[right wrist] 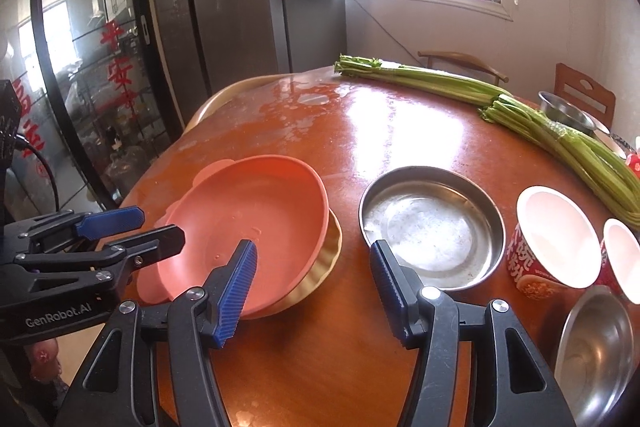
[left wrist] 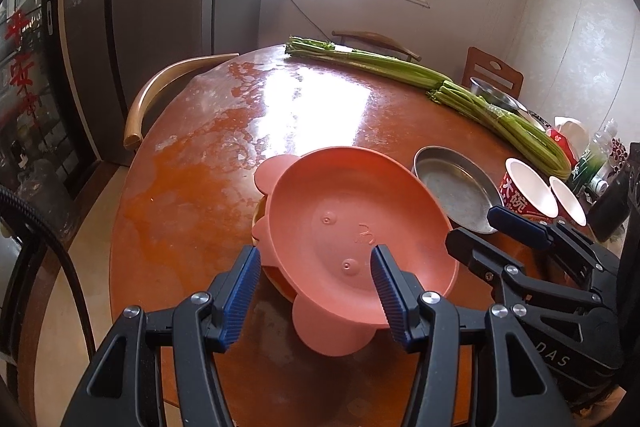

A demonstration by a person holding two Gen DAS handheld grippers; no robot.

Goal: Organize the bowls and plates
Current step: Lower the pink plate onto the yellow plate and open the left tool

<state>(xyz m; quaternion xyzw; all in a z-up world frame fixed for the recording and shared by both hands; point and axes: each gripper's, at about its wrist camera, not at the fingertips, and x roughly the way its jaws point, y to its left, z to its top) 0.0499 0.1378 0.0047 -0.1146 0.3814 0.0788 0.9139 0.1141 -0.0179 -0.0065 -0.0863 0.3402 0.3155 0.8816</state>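
A pink bear-shaped plate [left wrist: 352,227] rests tilted on top of a yellow plate [right wrist: 320,267] on the round wooden table [left wrist: 192,195]. My left gripper [left wrist: 316,291] is open and empty, its fingers straddling the pink plate's [right wrist: 248,227] near rim. My right gripper [right wrist: 312,287] is open and empty, between the pink plate and a shallow steel dish [right wrist: 432,227]. The steel dish also shows in the left wrist view [left wrist: 456,191]. Two red paper bowls [right wrist: 548,239] stand right of it, and a steel bowl [right wrist: 596,351] sits at the near right.
Two bundles of green celery [right wrist: 520,115] lie across the far right of the table. Another steel bowl [right wrist: 564,111] sits behind them. Wooden chairs [left wrist: 160,95] ring the table. A bottle and packets [left wrist: 592,159] crowd the right edge.
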